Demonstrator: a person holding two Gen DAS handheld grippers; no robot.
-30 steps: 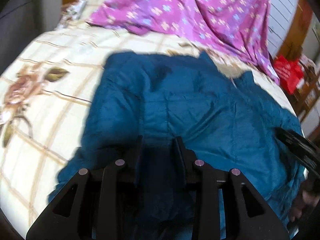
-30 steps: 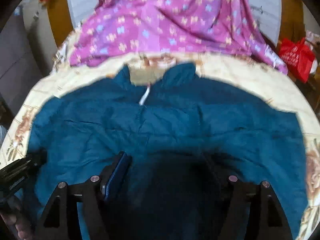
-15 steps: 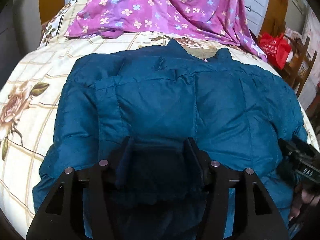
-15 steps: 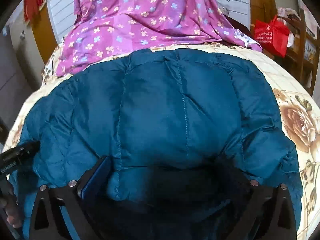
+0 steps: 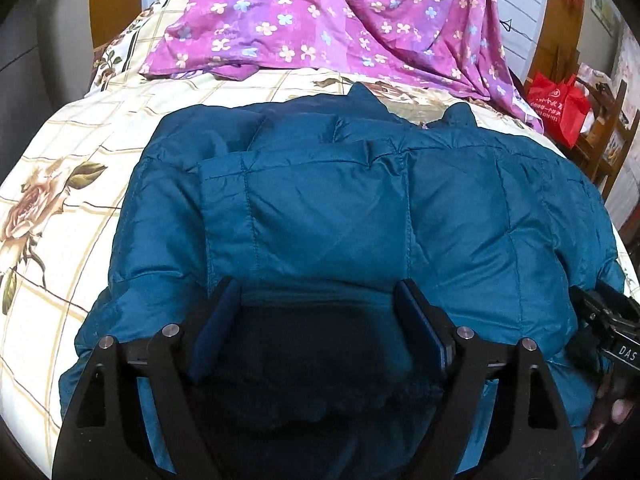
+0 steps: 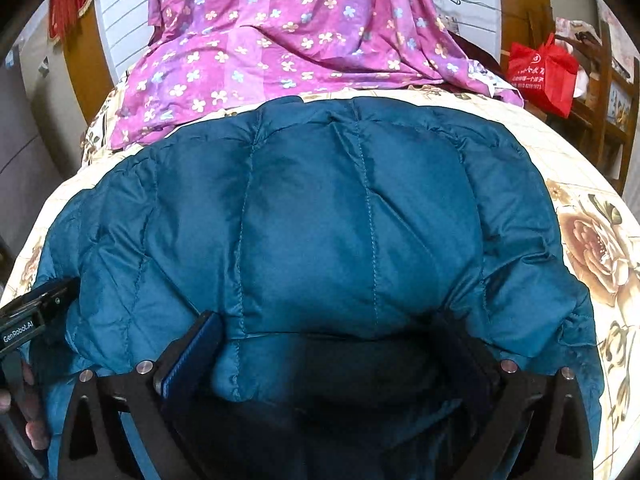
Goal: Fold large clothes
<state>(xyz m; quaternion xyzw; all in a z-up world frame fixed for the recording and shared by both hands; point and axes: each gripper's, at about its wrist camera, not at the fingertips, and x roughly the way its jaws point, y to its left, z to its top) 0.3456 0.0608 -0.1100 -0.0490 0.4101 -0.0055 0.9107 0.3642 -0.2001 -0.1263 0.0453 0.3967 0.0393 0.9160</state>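
A teal quilted jacket [image 5: 340, 208] lies folded over on the flowered bed sheet [image 5: 60, 160], its collar peeking out at the far edge. My left gripper [image 5: 316, 296] hovers at the near fold. Its jaws are opening, and the fold's edge lies loose between the blue pads [image 5: 218, 320], which do not press on it. In the right wrist view the same jacket [image 6: 340, 220] fills the middle. My right gripper [image 6: 326, 324] stands wide open over its near edge, holding nothing. Each gripper shows at the edge of the other's view, with a hand [image 6: 24, 400] behind it.
A purple floral cloth [image 5: 340, 20] is draped across the far end of the bed. A red bag [image 6: 540, 76] and wooden furniture [image 5: 608, 132] stand off the bed's right side. Bare sheet [image 6: 592, 240] shows to the jacket's left and right.
The jacket's near half has been carried forward and laid over its far half, covering the zip front. Both grippers have let go, the left going from nearly shut to wide.
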